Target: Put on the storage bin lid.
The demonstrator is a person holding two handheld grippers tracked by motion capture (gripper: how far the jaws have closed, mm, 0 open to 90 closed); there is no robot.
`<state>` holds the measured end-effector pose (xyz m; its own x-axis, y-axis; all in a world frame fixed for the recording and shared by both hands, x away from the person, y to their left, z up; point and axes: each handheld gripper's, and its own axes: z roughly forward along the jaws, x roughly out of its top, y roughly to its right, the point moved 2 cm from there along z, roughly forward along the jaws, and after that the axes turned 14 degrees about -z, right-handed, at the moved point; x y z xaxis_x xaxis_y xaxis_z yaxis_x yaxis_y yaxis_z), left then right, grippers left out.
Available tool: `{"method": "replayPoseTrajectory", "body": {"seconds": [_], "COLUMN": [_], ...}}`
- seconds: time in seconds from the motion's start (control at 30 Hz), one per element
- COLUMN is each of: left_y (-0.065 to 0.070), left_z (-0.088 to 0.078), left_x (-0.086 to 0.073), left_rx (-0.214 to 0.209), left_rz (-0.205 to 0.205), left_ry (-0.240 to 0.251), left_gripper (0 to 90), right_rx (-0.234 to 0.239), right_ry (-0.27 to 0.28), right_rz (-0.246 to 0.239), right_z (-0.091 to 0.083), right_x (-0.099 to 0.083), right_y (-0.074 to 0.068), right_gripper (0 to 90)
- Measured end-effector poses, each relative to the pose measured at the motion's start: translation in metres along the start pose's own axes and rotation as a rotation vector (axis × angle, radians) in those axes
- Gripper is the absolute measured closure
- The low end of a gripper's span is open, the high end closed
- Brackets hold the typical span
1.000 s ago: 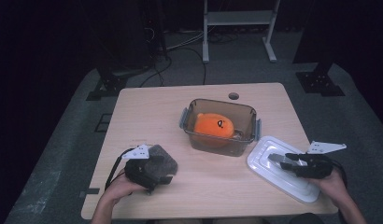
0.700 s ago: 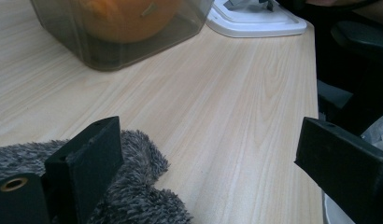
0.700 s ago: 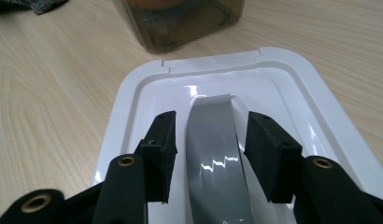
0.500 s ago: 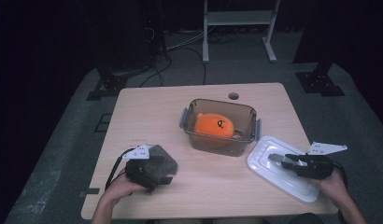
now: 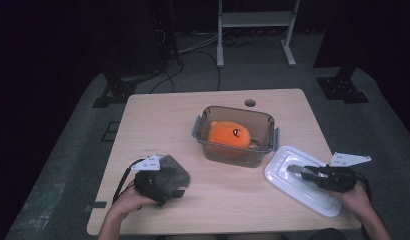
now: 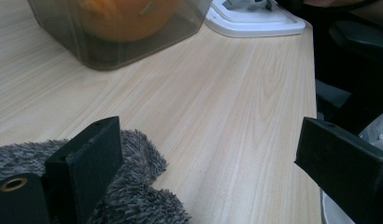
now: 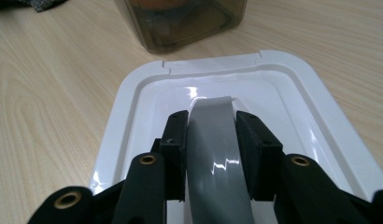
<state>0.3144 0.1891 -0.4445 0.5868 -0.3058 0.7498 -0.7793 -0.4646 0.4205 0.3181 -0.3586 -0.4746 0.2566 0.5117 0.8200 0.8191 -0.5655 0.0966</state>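
Table point(image 5: 158, 125) first: pale wood, with a clear smoke-tinted container point(image 5: 265, 131) standing near its centre and an orange plush toy point(image 5: 227, 135) down inside it. At about four o'clock from the container, just beside its near corner in the high view, lies the white lid point(image 5: 280, 165), flat on the table, long axis running roughly from ten o'clock to four o'clock. At about eight o'clock from the container, well apart from it, sits a grey furry pad point(image 5: 174, 172), with the left claw point(image 6: 208, 135) standing wide beside it, one jaw against the fur and nothing pressed between the two. On the middle of the lid, a grey handle point(image 7: 216, 154), lengthways along the lid and in line with the right claw point(image 7: 213, 119). Jaws there just closing, now narrow, pads flanking the grey handle on both sides and seemingly pressed to it. From that claw, the open container lies at about ten o'clock, near, with the right hand plainly the closer of the two. Judged from this: to seat the lid, lift it and carry it toward ten o'clock, keeping its long axis matched to the container's.
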Motion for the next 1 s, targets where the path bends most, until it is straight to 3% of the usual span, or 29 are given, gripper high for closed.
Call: {"method": "replayPoseTrajectory", "body": {"seconds": [1.0], "left_y": [0.0003], "left_z": [0.0004], "left_x": [-0.0003], "left_rx": [-0.002], "left_rz": [-0.001], "left_ry": [-0.004], "left_gripper": [6.5], "right_rx": [0.018], "right_ry": [0.01], "right_rz": [-0.026], "right_z": [-0.009], "right_x": [0.0035], "right_y": [0.0025], "right_gripper": [65.7]}}
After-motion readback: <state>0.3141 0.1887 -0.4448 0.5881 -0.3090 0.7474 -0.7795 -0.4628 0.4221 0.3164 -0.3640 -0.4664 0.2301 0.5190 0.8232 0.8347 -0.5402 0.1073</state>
